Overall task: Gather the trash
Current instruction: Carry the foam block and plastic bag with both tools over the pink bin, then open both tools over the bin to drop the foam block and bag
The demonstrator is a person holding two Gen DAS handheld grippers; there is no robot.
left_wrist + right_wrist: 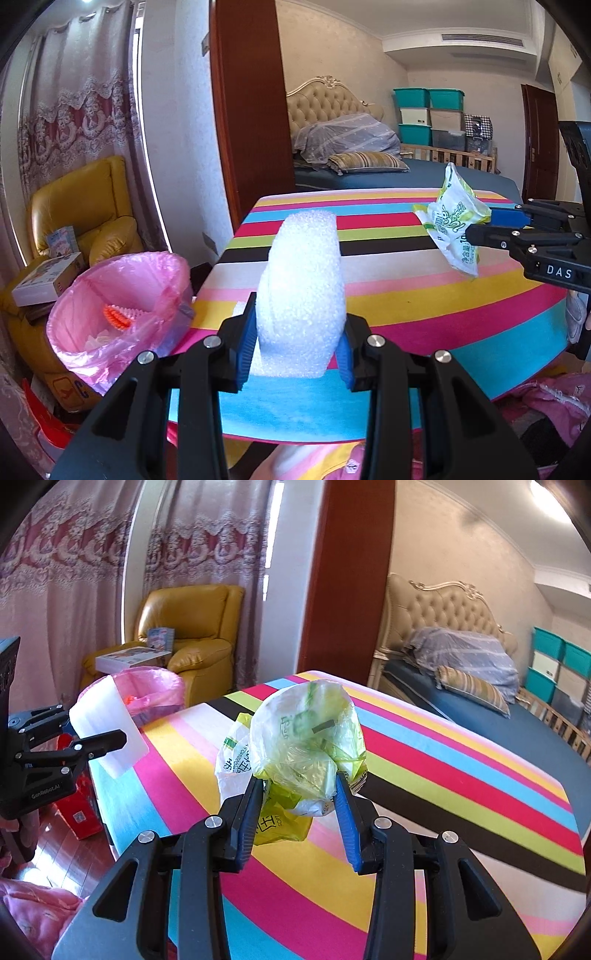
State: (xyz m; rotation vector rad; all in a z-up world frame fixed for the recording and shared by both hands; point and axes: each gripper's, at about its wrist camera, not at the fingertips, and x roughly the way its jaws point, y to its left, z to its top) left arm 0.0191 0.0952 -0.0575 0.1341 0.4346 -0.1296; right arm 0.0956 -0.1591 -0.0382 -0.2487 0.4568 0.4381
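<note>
My left gripper (297, 332) is shut on a folded white foam sheet (303, 280), held above the striped table (424, 295); the sheet also shows in the right wrist view (107, 727). My right gripper (299, 794) is shut on a crumpled green-and-white plastic wrapper (306, 742), held above the table (443, 768); the wrapper also shows in the left wrist view (456, 221). A bin lined with a pink bag (118, 302) stands left of the table and holds an orange item (116, 315) and other trash.
A yellow armchair (85, 206) with boxes (51, 277) on it stands behind the bin. A bed (388, 166) and stacked storage bins (428, 114) lie beyond the table. A red bag (79, 805) sits on the floor by the table.
</note>
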